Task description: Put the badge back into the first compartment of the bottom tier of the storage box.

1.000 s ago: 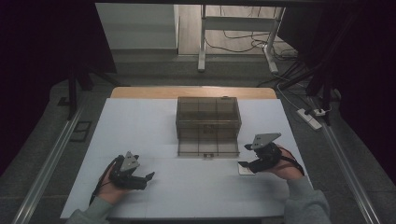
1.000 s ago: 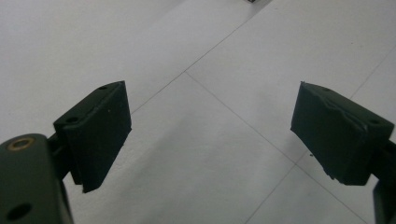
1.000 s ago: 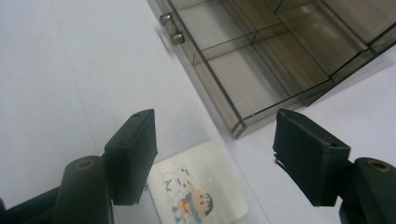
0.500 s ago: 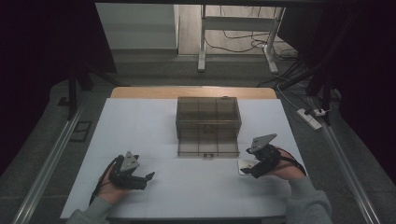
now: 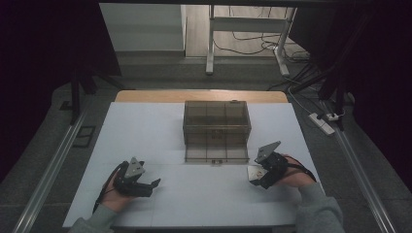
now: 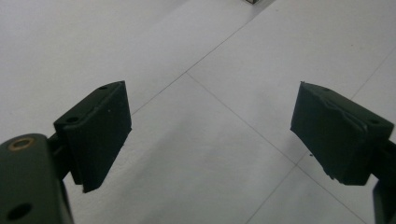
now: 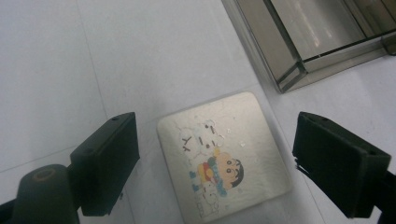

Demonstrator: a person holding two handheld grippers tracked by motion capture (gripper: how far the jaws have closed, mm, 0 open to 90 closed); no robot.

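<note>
White tabletop (image 5: 194,189), marked by thin seam lines, carries a smoked clear plastic box (image 5: 216,127) with inner compartments, standing near the middle toward the far edge. A flat square tile (image 7: 224,154) with rounded corners and a worn cartoon print lies flat on the tabletop, just off the near right corner of the box and apart from it. In the high view the tile (image 5: 255,172) shows pale beside the right gripper (image 5: 257,178), which is held in the person's right hand at the right side of the tabletop, the grey plate on top of it tilted. The right gripper (image 7: 215,163) looks down on the tile; its jaws have just been opening and now stand wide, one on each side of the tile, neither pad touching it. The left gripper (image 5: 150,187) rests low at the near left of the tabletop, well apart from the box and the tile. In the left gripper view the left gripper (image 6: 210,126) has its jaws spread wide with bare tabletop between them, holding nothing.
</note>
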